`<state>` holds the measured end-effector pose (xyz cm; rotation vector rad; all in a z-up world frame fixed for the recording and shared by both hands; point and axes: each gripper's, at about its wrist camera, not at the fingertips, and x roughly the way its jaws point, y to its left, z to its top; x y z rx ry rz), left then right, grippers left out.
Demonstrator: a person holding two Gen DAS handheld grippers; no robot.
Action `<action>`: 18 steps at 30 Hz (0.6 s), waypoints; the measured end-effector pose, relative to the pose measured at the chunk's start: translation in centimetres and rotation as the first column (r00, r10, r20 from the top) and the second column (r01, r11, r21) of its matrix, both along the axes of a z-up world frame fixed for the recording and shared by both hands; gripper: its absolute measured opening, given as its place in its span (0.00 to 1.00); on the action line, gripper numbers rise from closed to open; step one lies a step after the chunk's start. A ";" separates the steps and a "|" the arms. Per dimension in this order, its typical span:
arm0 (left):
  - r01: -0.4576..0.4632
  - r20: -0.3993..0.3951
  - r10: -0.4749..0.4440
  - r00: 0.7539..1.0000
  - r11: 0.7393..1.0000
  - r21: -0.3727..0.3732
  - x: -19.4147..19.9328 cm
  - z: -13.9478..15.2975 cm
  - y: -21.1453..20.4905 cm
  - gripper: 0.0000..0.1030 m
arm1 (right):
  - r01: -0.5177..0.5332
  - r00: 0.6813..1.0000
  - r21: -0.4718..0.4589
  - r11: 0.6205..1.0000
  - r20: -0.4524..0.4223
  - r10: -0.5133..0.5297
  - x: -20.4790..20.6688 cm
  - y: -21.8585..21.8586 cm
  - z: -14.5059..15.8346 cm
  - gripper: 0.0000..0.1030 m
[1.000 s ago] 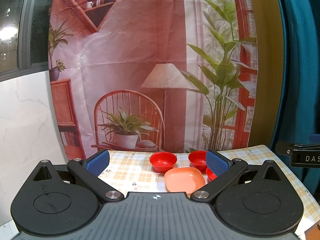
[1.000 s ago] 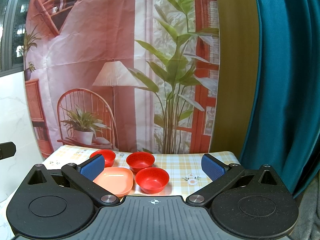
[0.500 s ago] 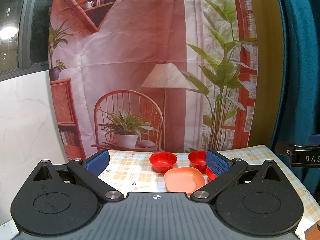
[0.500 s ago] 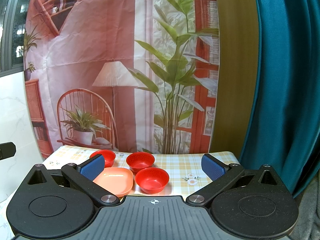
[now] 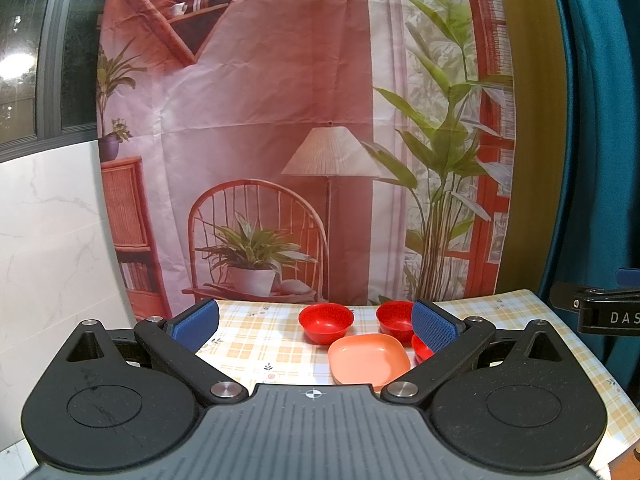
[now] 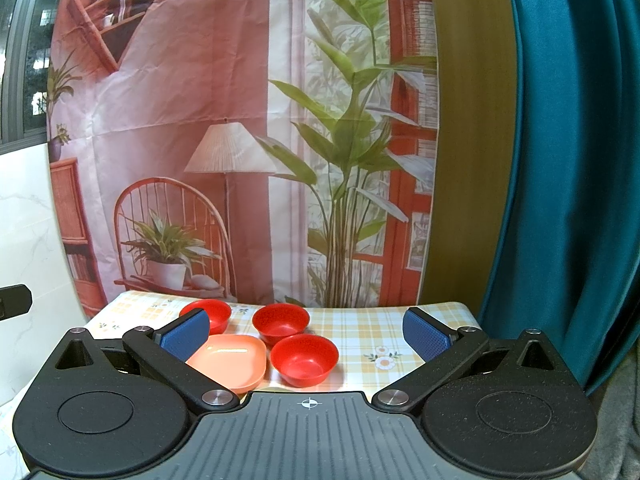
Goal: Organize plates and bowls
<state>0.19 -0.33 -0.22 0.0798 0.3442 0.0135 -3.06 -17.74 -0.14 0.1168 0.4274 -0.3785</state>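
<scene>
Three red bowls and one orange square plate sit on a checked tablecloth. In the left wrist view the plate lies nearest, one bowl behind it, a second bowl to the right, and a third bowl mostly hidden by my right fingertip. My left gripper is open and empty, held back from the dishes. In the right wrist view the plate is at the left, with bowls at the near right, middle and far left. My right gripper is open and empty.
The checked tablecloth covers a small table against a printed backdrop. A teal curtain hangs at the right. The other gripper's black body shows at the right edge of the left wrist view. A white marble wall stands at the left.
</scene>
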 end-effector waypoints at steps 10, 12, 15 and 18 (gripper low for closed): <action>-0.001 0.002 0.001 1.000 1.000 -0.004 0.0 0.0 0.0 1.00 | -0.003 1.000 0.008 1.000 0.001 0.003 0.0 -0.3 -0.2 1.00; -0.003 0.003 0.003 1.000 1.000 -0.003 0.0 -0.1 0.0 1.00 | -0.006 1.000 0.010 1.000 0.005 0.006 0.1 -0.1 -0.4 1.00; -0.017 0.000 0.017 1.000 1.000 0.007 0.4 -0.1 0.1 1.00 | -0.010 1.000 0.023 1.000 0.028 0.009 0.3 -0.2 -0.9 1.00; -0.036 0.014 0.035 0.999 0.999 0.024 0.8 -0.5 0.0 1.00 | -0.022 0.996 0.013 1.000 0.083 0.021 0.5 -0.4 -1.9 1.00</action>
